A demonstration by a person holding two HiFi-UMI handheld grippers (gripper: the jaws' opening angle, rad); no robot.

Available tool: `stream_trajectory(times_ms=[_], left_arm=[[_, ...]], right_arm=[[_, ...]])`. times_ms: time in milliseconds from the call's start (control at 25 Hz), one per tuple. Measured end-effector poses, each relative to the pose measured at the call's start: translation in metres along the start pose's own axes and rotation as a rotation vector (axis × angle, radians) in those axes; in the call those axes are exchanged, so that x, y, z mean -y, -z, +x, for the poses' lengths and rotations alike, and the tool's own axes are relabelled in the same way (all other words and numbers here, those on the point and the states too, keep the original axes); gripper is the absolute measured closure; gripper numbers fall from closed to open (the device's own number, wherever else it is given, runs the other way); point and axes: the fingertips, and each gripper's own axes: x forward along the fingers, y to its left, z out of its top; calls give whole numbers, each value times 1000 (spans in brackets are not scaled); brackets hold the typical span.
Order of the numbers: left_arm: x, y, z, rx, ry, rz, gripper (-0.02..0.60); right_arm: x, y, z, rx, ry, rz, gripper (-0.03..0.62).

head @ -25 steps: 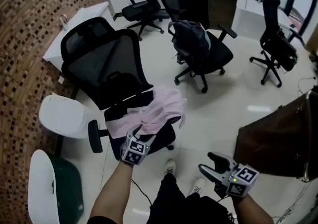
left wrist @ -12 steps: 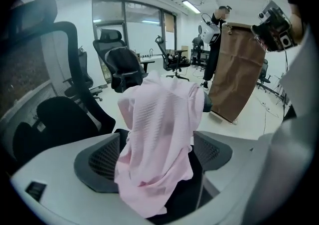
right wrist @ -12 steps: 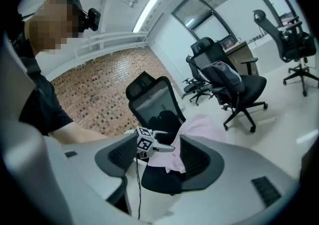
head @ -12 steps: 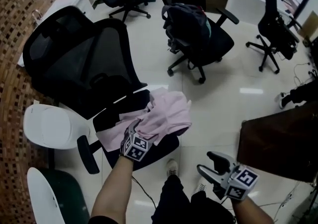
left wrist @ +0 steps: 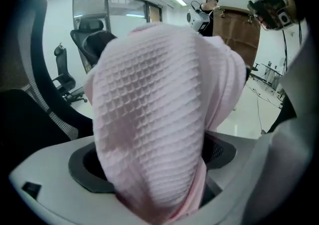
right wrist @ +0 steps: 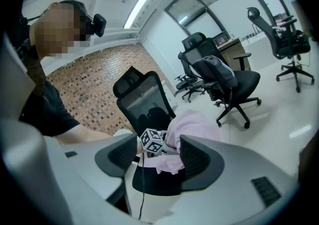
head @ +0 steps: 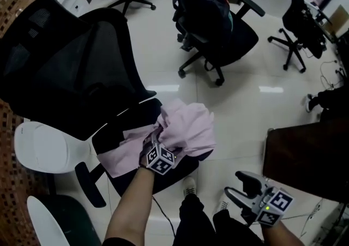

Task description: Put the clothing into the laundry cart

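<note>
A pink waffle-knit garment point(head: 185, 127) is bunched up over the seat of a black mesh office chair point(head: 65, 70), with part of it still trailing on the seat. My left gripper point(head: 165, 141) is buried in the bunch, only its marker cube showing. In the left gripper view the cloth point(left wrist: 154, 104) fills the gap and touches both pads while the jaws are opening. My right gripper point(head: 241, 185) hangs low at the right, open and empty. The brown laundry cart point(head: 305, 155) stands to the right.
A second black chair point(head: 218, 27) with a dark bag on it stands on the glossy floor ahead, and another chair point(head: 300, 21) at the far right. A white stool point(head: 43, 147) sits left of the mesh chair. My shoes point(head: 188, 185) are just below the seat.
The left gripper has raised the pink garment off the seat and carried it a little to the right. The bunch now stands higher. The right gripper has barely moved.
</note>
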Motion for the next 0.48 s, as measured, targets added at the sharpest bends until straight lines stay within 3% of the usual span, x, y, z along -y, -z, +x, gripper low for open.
stream_trajectory(times_ms=[280,360,400,480], left_arm=[[18,-24,47,29,173,-21,84],[31,-30,42,62,199,-3,353],[37,-31,39,72,199,6,436],[42,-30,31,82,184,-1,480]], right_arm=[[16,9,9,21,27,27,298],[16,10,9,23,26,35,298],[15,11,8,22,24,45,298],[14,7,6,38,18,69,299]])
